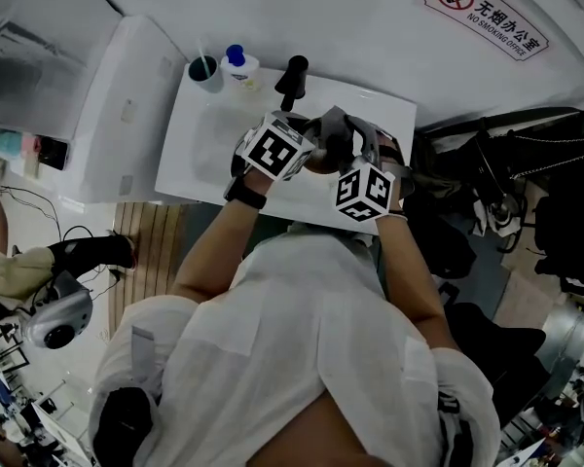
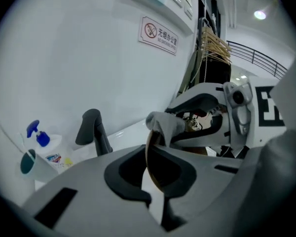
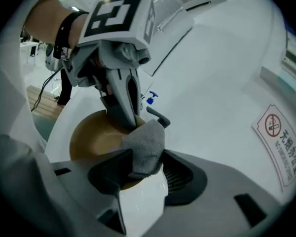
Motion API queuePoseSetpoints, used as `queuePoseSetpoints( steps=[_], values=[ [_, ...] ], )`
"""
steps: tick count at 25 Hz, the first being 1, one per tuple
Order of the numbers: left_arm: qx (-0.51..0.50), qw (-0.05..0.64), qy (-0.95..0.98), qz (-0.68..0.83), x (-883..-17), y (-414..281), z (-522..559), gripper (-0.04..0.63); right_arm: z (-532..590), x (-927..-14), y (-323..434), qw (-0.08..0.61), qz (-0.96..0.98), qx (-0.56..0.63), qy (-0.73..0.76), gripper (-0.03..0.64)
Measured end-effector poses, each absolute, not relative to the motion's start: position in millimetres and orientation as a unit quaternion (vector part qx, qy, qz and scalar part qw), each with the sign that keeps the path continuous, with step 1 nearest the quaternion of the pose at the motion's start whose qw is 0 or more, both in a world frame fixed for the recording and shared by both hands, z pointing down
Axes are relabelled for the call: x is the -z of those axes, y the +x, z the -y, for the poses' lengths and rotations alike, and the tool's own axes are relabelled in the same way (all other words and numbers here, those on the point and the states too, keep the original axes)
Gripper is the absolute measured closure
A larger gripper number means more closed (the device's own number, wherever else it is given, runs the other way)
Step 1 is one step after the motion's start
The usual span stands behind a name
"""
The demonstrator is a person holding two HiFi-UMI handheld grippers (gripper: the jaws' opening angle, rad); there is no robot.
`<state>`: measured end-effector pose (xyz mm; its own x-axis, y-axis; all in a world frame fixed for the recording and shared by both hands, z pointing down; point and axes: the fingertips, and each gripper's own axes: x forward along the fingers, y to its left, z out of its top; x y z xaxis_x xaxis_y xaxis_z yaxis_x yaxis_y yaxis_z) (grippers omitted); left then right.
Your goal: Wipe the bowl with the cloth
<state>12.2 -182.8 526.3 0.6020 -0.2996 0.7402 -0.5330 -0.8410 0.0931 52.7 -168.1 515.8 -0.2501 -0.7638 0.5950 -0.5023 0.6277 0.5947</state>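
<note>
A bowl (image 3: pixel 91 138), brown inside and white outside, is held tilted over the white sink (image 1: pixel 200 149). My left gripper (image 2: pixel 155 189) is shut on its rim, and the rim's thin edge (image 2: pixel 150 157) runs between the jaws. A grey cloth (image 3: pixel 145 147) is draped over the rim on the opposite side. My right gripper (image 3: pixel 147 174) stands open around the cloth. The cloth touches one pad, and the other pad (image 3: pixel 180 174) stands clear of it. In the head view both grippers meet over the sink, with the cloth (image 1: pixel 333 125) between them.
A black tap (image 1: pixel 292 78) stands at the sink's back edge. A teal cup (image 1: pixel 204 71) and a blue-capped bottle (image 1: pixel 238 66) stand to its left. A no-smoking sign (image 1: pixel 487 13) hangs on the wall. Dark equipment (image 1: pixel 526 183) crowds the right side.
</note>
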Motion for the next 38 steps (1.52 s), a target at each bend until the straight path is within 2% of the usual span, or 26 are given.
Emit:
queuePoseSetpoints(
  steps=[5,12,14,17,18,19,20,21,25,28,29,30,38],
  values=[
    [-0.404,0.087,0.892,0.181,-522.4,19.9,170.7,0.577,169.7,-518.1,49.2,0.470,0.793,0.103,0.375,0.471],
    [-0.464,-0.024,0.881,0.089,-526.2,24.2,158.9,0.571,161.5,-527.7,34.2,0.497,0.806,0.084,0.311,0.512],
    [-0.457,-0.030,0.885,0.083,-526.1,25.9,159.5,0.565,162.8,-527.7,33.9,0.490,0.808,0.069,0.319,0.526],
    [-0.420,0.000,0.899,0.127,-521.2,26.9,171.2,0.543,173.4,-520.1,43.1,0.472,0.799,0.048,0.369,0.550],
    [-0.414,0.011,0.898,0.150,-521.5,24.2,176.8,0.500,178.3,-517.6,49.6,0.466,0.792,0.041,0.392,0.552],
    [-0.413,0.021,0.894,0.173,-522.8,20.1,182.3,0.414,183.3,-515.1,58.0,0.457,0.785,0.028,0.417,0.552],
    [-0.409,0.031,0.891,0.193,-523.8,16.3,187.2,0.364,188.2,-512.1,67.7,0.440,0.780,0.009,0.445,0.552],
    [-0.397,0.043,0.892,0.212,-522.9,14.1,191.4,0.362,192.7,-508.2,78.2,0.415,0.776,-0.016,0.475,0.552],
    [-0.316,0.105,0.903,0.273,-511.1,20.0,201.2,0.375,204.3,-494.8,111.8,0.280,0.755,-0.120,0.581,0.552],
    [-0.311,0.100,0.898,0.294,-506.9,29.9,201.5,0.399,206.2,-489.2,124.4,0.202,0.732,-0.174,0.627,0.552],
    [-0.313,0.092,0.897,0.298,-505.4,33.2,201.9,0.438,206.4,-486.8,125.7,0.189,0.728,-0.180,0.634,0.552],
    [-0.317,0.084,0.895,0.302,-504.7,34.9,202.8,0.500,206.5,-484.9,124.9,0.186,0.728,-0.179,0.635,0.552],
    [-0.400,0.045,0.879,0.254,-512.0,30.0,198.8,0.535,195.8,-504.2,113.1,0.269,0.749,-0.156,0.585,0.542]
  ],
)
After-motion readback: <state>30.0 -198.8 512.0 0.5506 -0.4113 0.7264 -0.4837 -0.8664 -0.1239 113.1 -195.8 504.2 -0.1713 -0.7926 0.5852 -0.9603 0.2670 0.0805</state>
